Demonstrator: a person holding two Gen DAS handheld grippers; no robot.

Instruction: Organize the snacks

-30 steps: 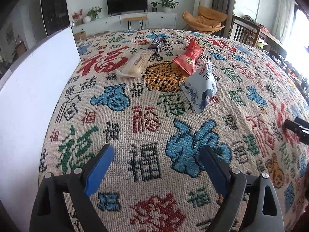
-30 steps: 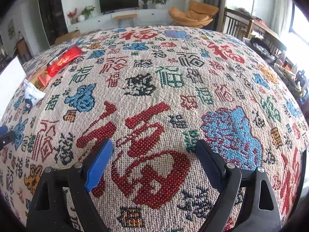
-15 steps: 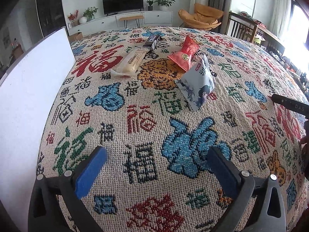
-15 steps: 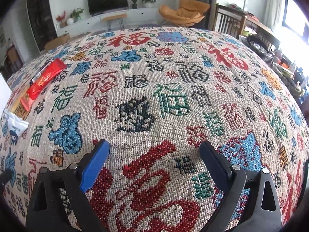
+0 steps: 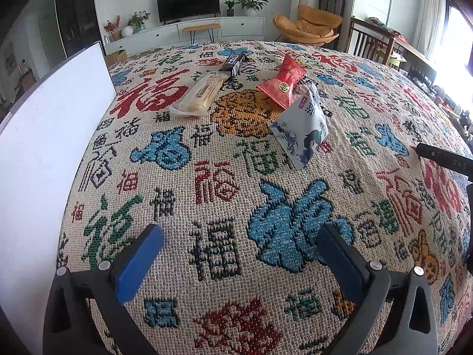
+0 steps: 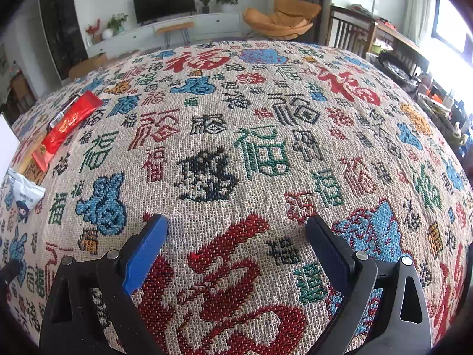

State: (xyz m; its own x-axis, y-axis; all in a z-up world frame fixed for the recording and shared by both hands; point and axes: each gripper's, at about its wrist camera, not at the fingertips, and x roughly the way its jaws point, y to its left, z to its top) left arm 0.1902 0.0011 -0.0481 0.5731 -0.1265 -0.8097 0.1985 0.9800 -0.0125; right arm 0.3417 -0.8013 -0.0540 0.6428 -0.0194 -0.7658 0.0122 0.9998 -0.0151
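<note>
Left gripper [image 5: 241,247] and right gripper [image 6: 236,236] both hang spread wide over the woven tablecloth [image 5: 207,177], nothing between the fingers. You have four snacks grouped ahead of the left unit, beside the white board [image 5: 50,136]; none touched yet. Largest first: blue-white pouch [image 5: 301,127] stands propped, long axis running near-to-far, near corner toward you. Approach w/ jaws across its short width, low, and close slowly so the bag doesn't slide. Cream bar [image 5: 201,93] lies flat, axis diagonal, far end up-right. Red packet [image 5: 282,84] leans behind the pouch. Dark bar [image 5: 233,63], smallest, continues the cream bar's line approx.
</note>
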